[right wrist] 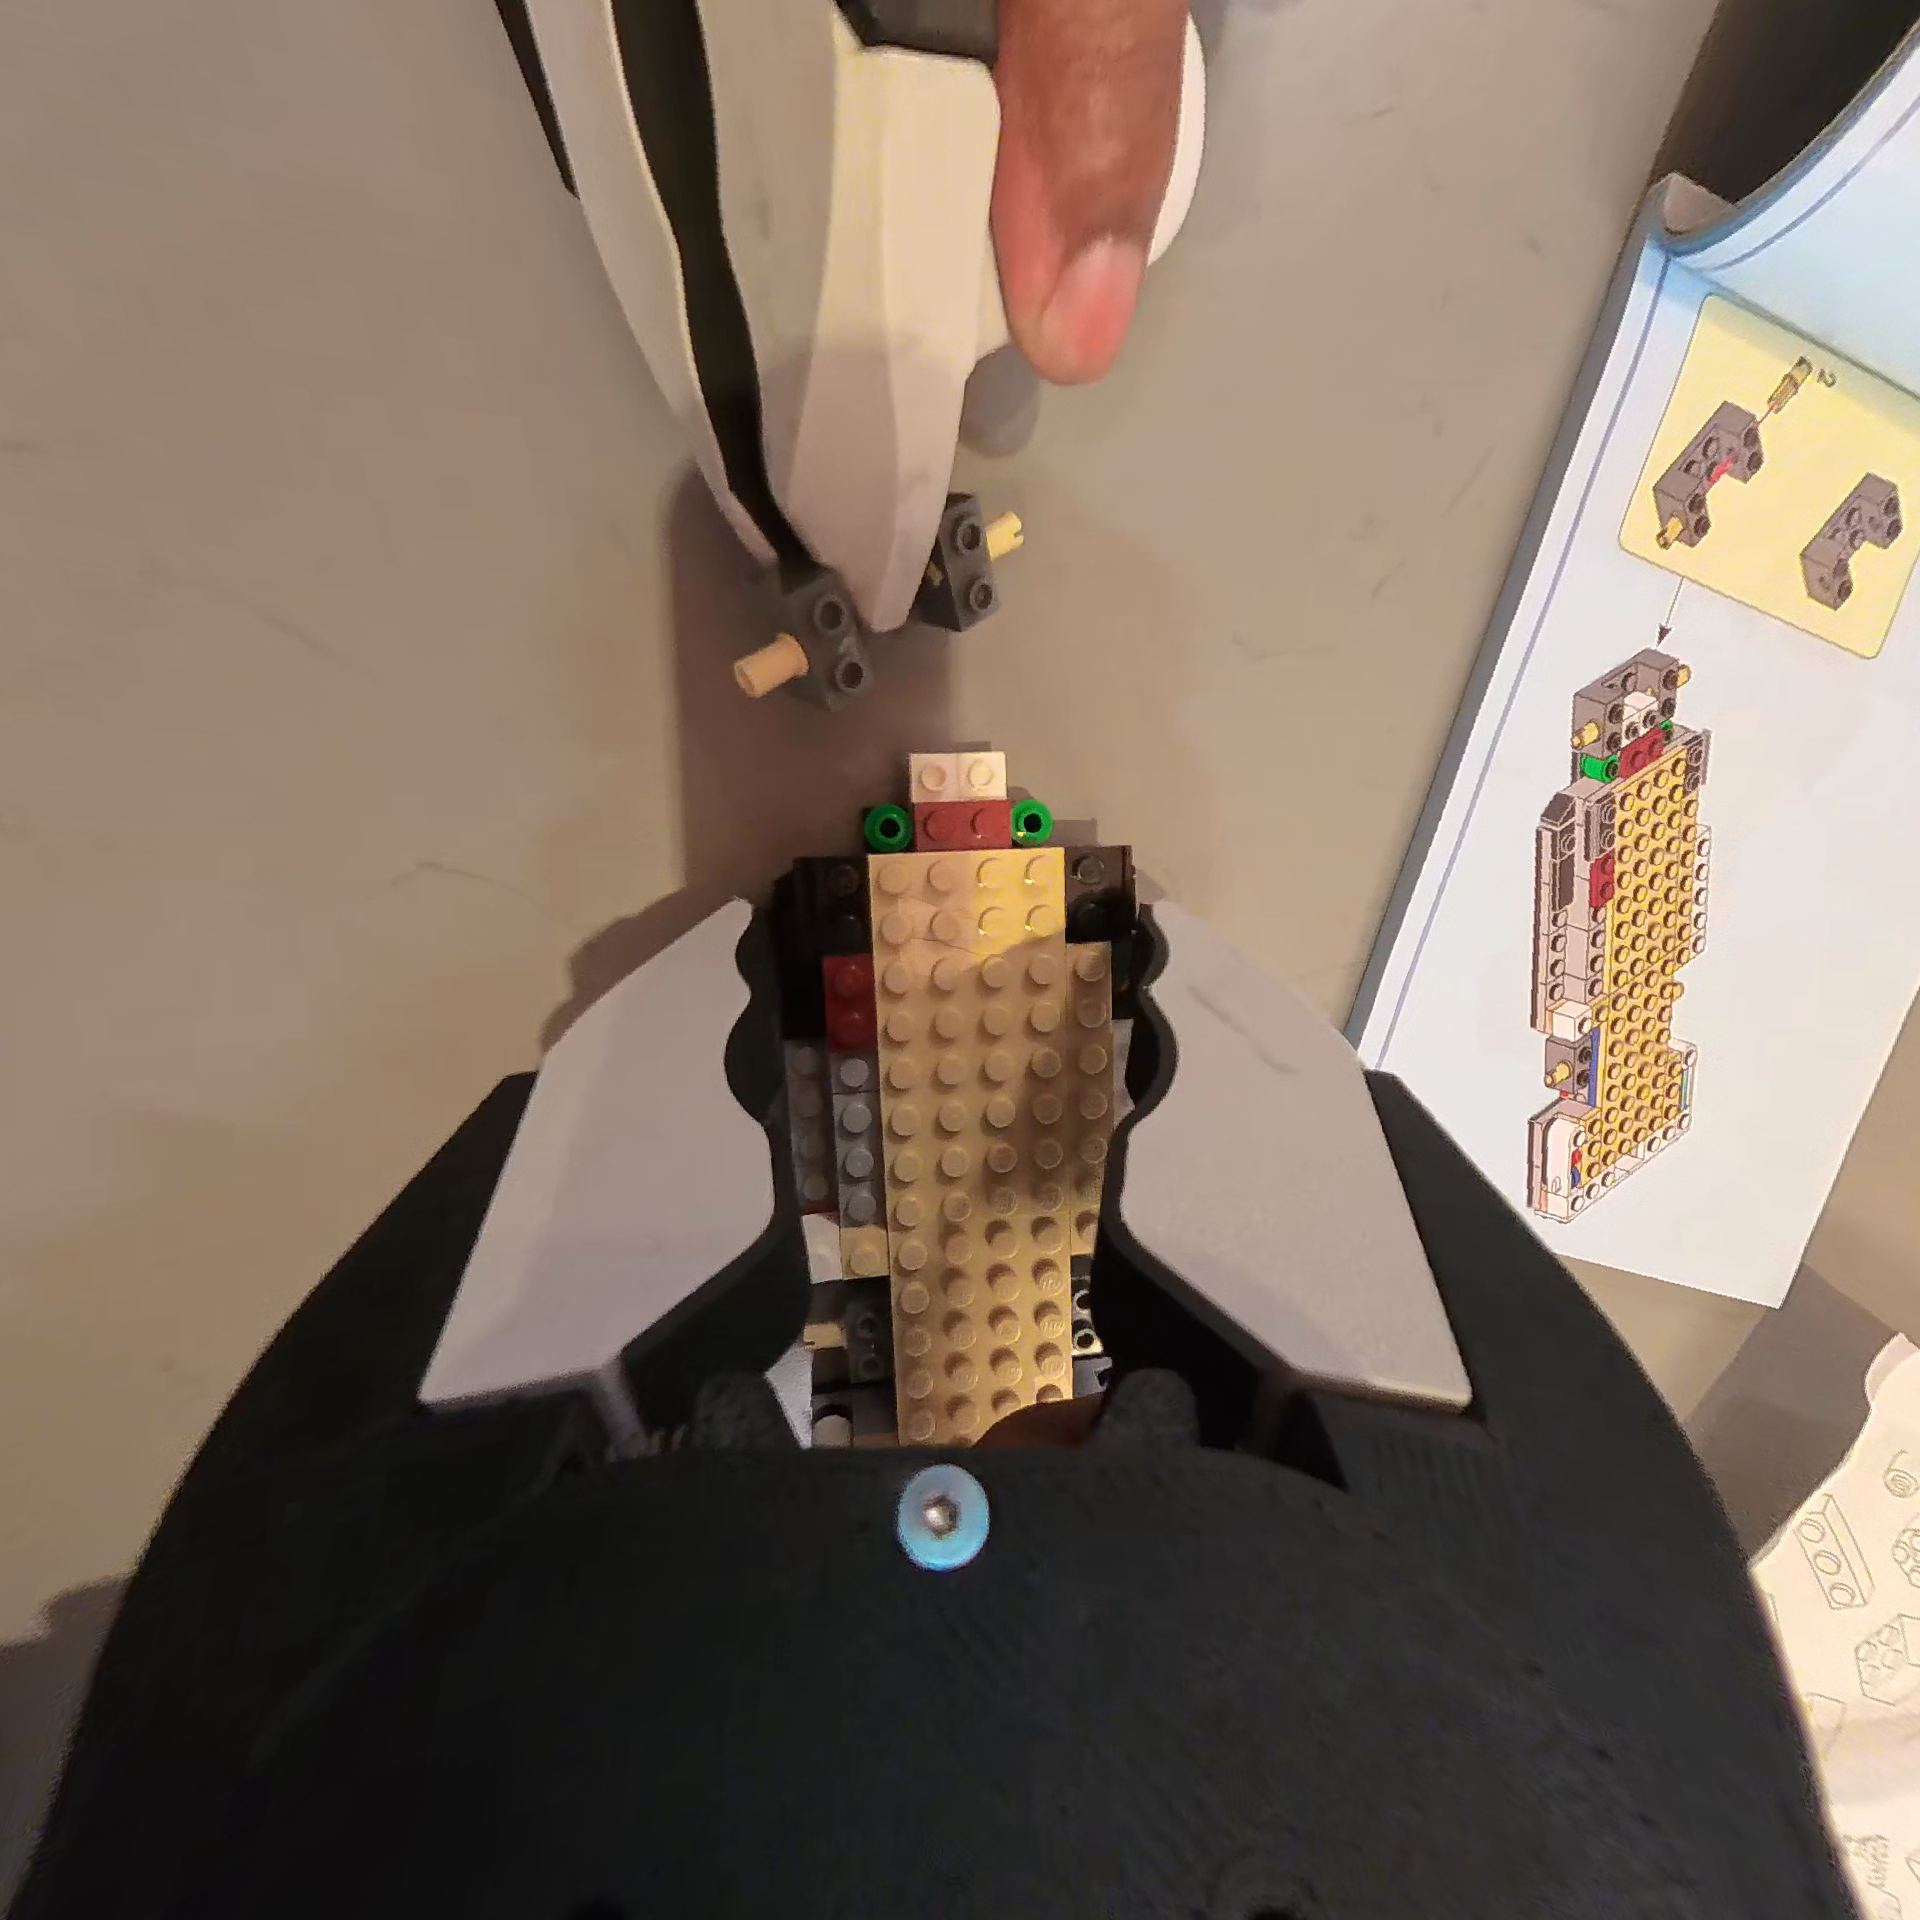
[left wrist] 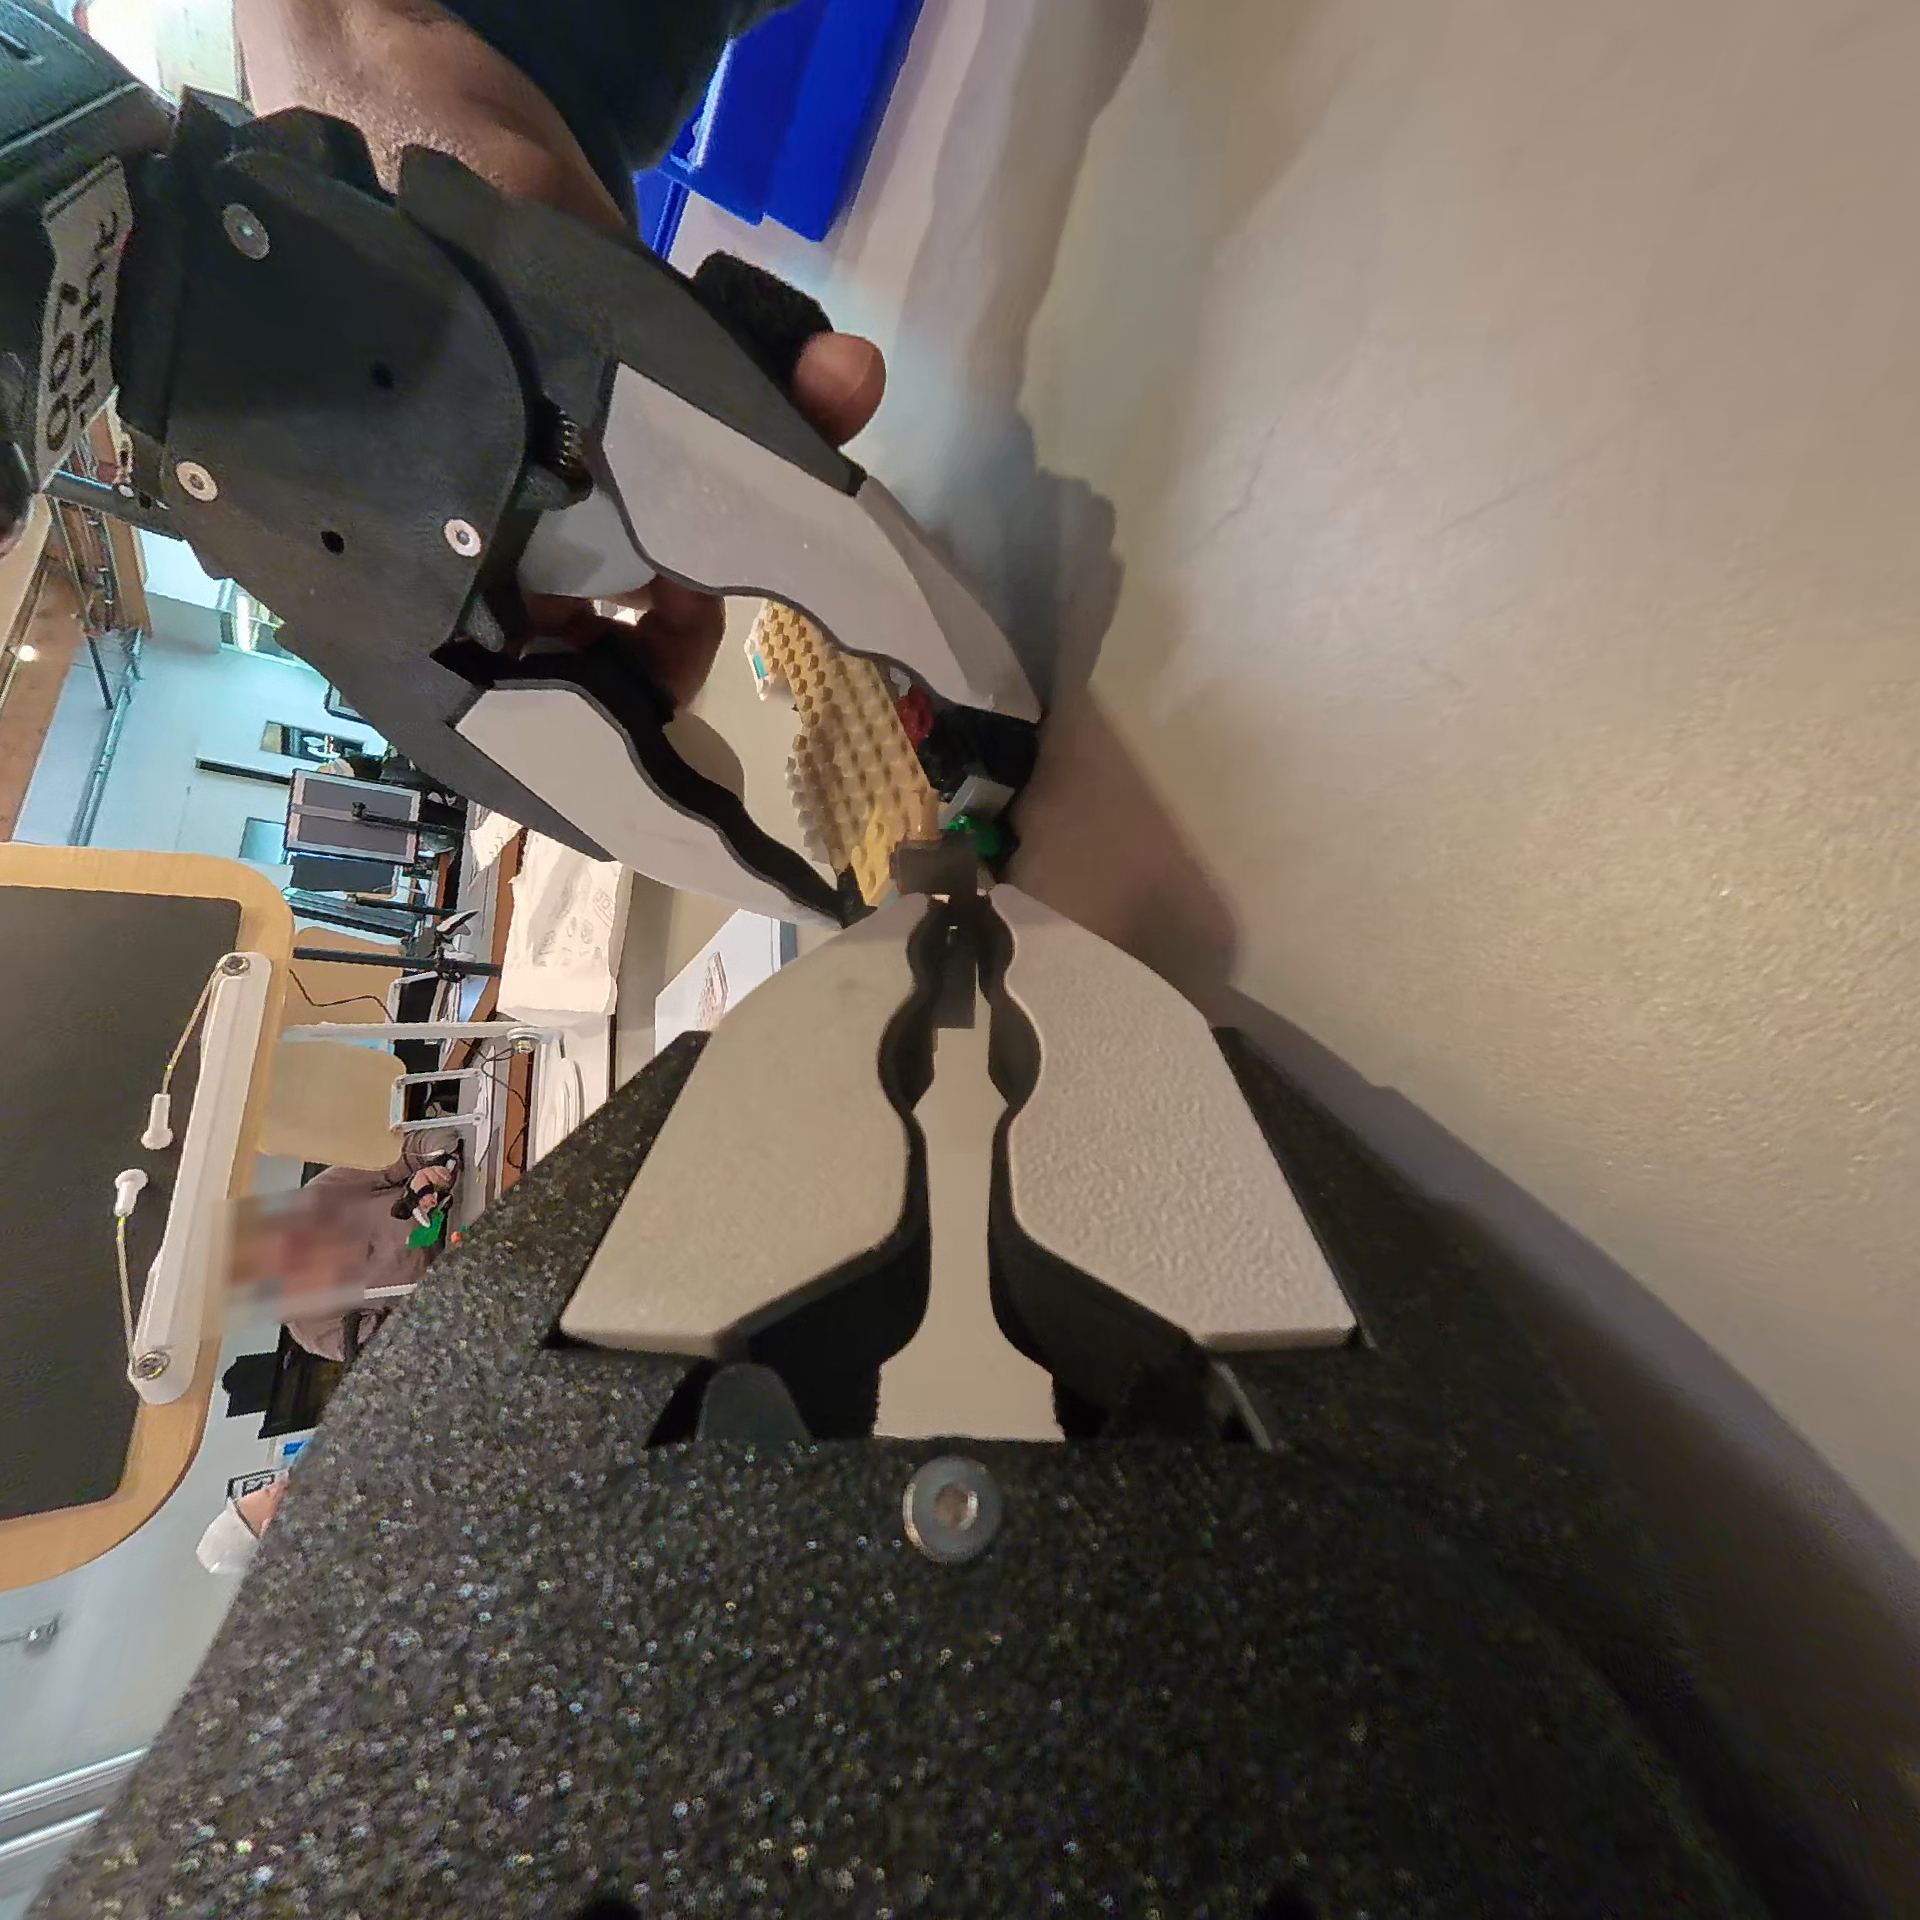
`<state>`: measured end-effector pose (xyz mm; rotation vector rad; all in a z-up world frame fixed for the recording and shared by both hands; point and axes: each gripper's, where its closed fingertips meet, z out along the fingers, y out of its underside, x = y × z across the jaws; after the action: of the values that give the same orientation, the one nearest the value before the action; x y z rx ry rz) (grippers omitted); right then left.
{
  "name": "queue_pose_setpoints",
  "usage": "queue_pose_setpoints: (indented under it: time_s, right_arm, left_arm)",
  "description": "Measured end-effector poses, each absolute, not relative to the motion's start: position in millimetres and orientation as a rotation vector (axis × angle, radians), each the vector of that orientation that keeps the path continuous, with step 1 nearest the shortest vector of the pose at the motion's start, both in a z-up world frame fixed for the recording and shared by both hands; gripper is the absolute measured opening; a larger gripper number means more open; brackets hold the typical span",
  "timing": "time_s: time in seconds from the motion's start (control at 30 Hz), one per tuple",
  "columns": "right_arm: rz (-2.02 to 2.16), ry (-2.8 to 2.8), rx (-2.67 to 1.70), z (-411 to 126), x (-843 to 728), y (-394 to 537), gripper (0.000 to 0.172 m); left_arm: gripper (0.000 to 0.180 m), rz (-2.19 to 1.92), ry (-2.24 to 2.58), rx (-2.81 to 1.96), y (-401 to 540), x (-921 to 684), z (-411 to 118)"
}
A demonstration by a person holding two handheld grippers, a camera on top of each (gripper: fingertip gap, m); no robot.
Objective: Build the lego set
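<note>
My right hand-held gripper (right wrist: 951, 935) brackets the brick model (right wrist: 987, 1091) on the bench (right wrist: 312, 520), fingers wide at its flanks; whether the pads press, I cannot tell. My left hand-held gripper (left wrist: 951, 914) is pinched narrow on a dark grey bracket (right wrist: 831, 634) just beyond the model's nose. A skewed bracket could jam or slip out. Only the right view shows the bracket's tan pins and the instruction booklet (right wrist: 1621, 831); the left shows the room.
</note>
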<state>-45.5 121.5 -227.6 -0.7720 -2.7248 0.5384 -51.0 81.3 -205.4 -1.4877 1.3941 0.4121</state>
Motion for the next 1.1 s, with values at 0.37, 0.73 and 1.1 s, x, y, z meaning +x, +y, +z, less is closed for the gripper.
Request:
queue_pose_setpoints:
  time_s: [0.37,0.73,1.1]
  right_arm:
    - [0.570,-2.732,-0.777,-228,-47,120,0.065]
    - [0.569,-2.740,-0.763,-226,-43,122,0.064]
    - [0.714,-2.722,-0.714,-208,-39,111,0.064]
  left_arm:
    - [0.005,0.413,1.395,-1.485,82,-50,-205]
    - [0.005,0.435,1.394,-1.475,83,-50,-203]
    - [0.005,0.519,1.417,-1.387,83,-45,-196]
